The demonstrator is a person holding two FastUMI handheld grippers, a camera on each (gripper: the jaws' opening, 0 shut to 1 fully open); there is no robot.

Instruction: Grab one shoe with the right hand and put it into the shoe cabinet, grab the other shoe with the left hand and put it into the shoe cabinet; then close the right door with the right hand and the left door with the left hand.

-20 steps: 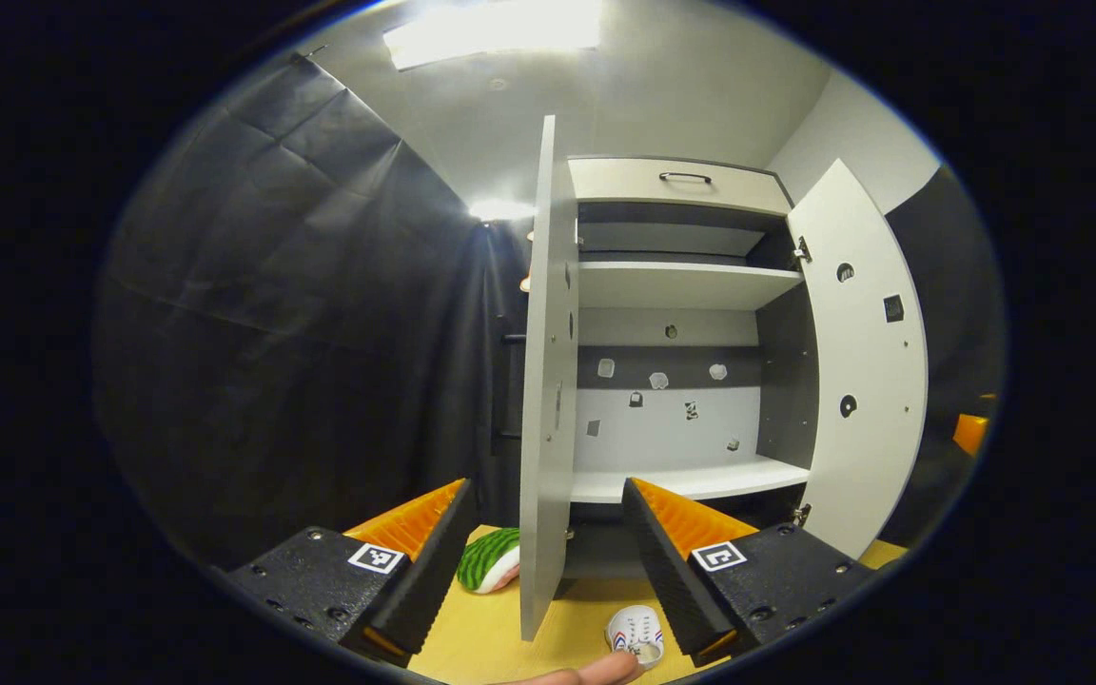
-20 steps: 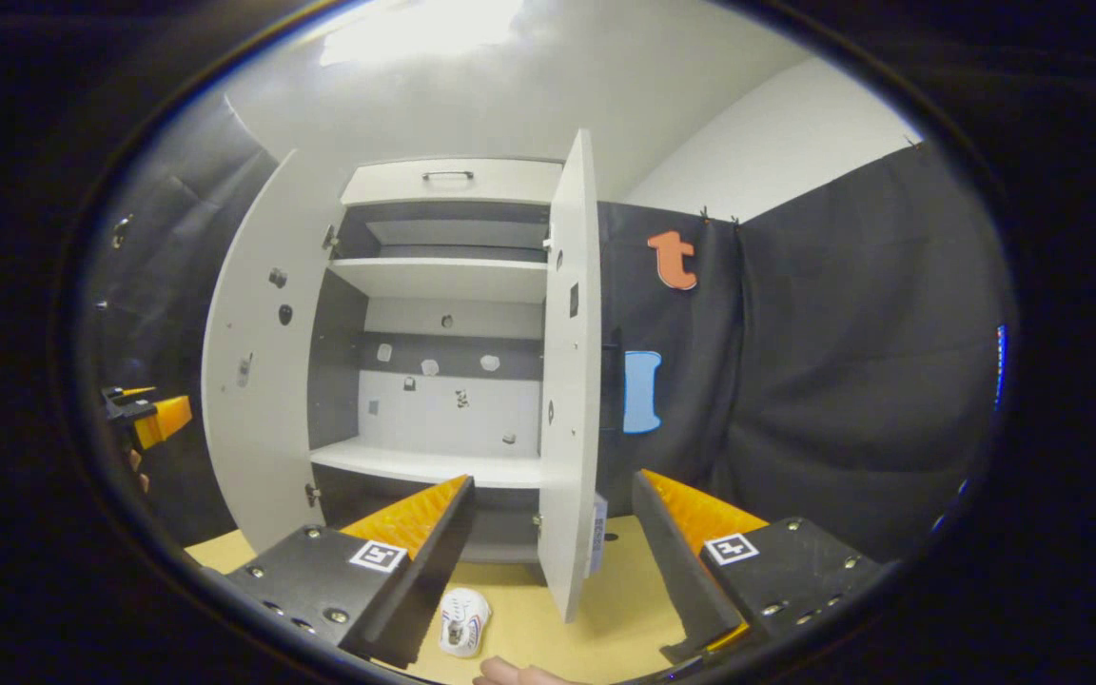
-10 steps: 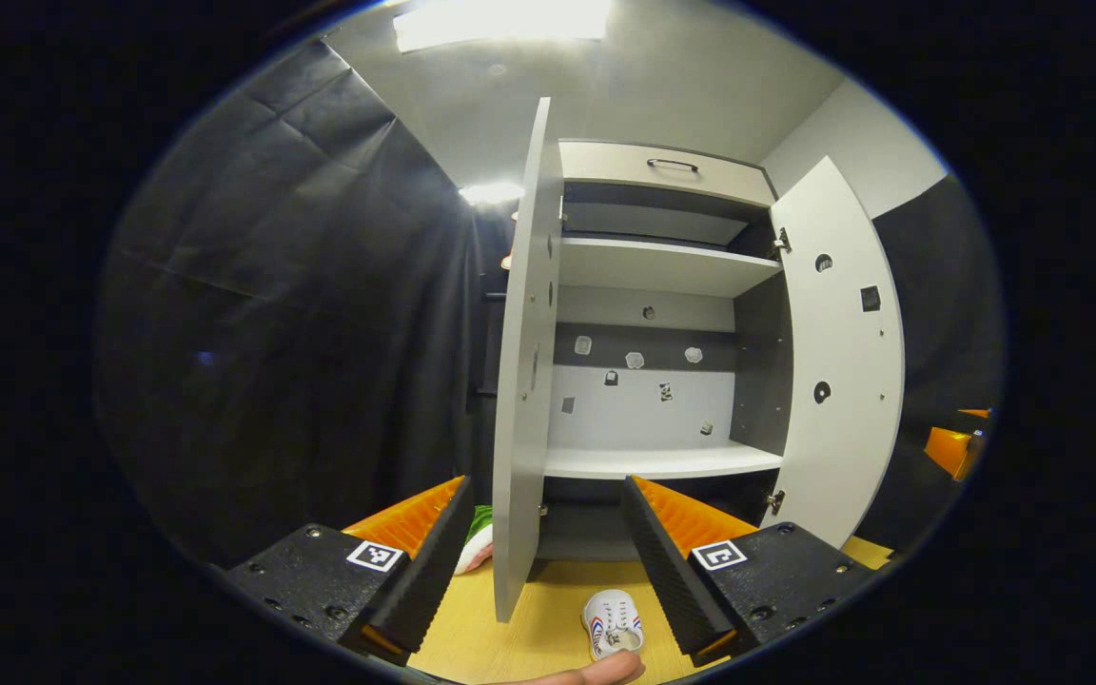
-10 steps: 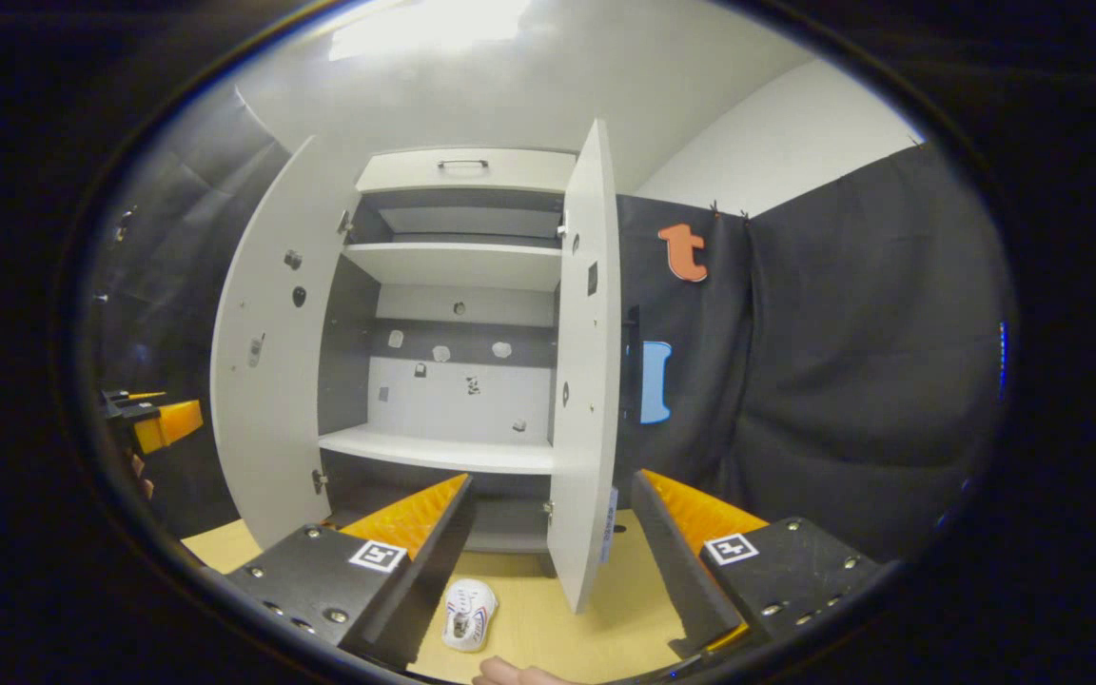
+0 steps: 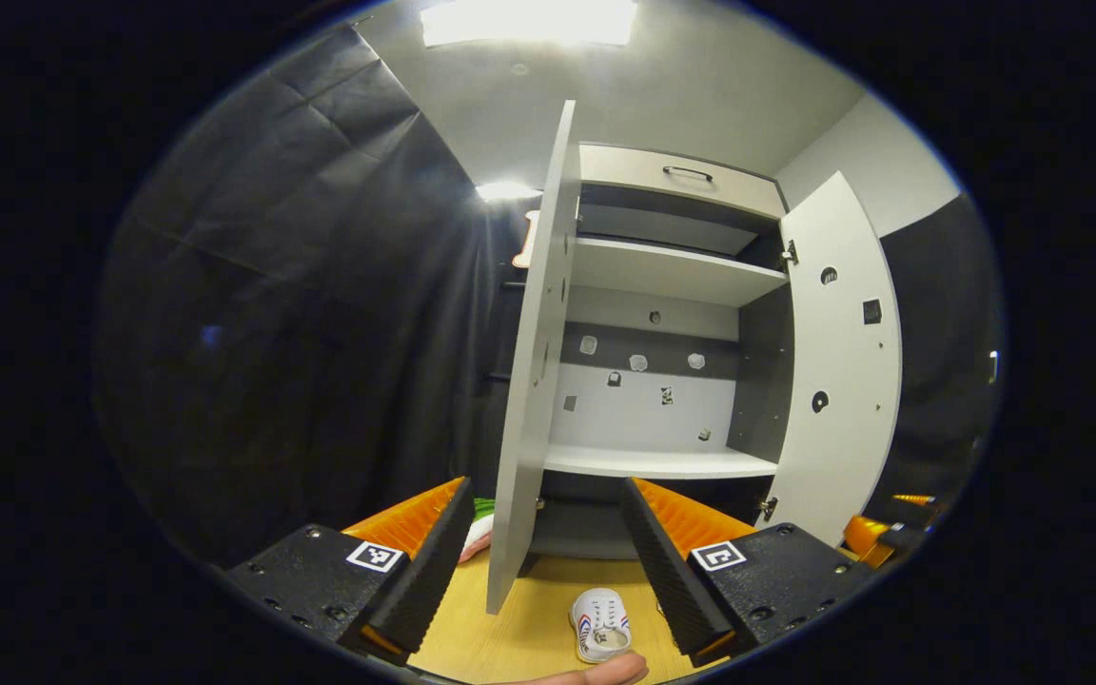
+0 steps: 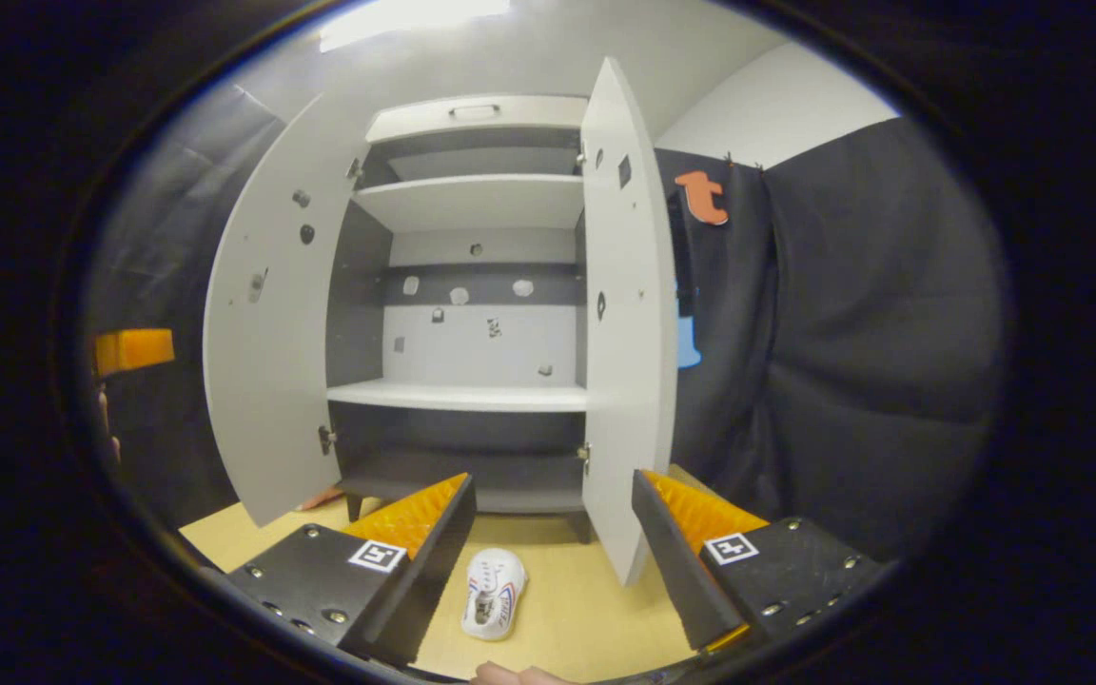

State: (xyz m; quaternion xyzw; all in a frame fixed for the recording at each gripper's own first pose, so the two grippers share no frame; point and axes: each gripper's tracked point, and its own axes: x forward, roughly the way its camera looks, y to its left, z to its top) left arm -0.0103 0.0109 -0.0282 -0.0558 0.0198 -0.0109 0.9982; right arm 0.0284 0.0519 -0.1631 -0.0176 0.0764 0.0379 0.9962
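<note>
A small white shoe [image 5: 602,623] with red and blue stripes lies on the yellow floor in front of the open shoe cabinet [image 5: 662,463]. My left gripper [image 5: 544,490] is open above the floor, and the shoe lies low between its fingers, apart from them. A green-and-white thing [image 5: 479,526], perhaps the other shoe, peeks out behind the left door [image 5: 531,381]. My right gripper [image 6: 553,480] is open too, with the white shoe [image 6: 494,592] just right of its left finger. Both doors stand wide open, the right door [image 6: 626,323] close ahead.
The cabinet [image 6: 458,395] has a top drawer, two white shelves and a dark bottom space. The left gripper [image 6: 134,349] shows at the far left edge, the right gripper [image 5: 876,533] low right. A person's fingertip [image 5: 596,671] lies at the bottom. Black cloth walls surround.
The right gripper's view has dropped and drawn nearer the cabinet, so more floor and the bottom space show. The white shoe has slid a little left in the left gripper view.
</note>
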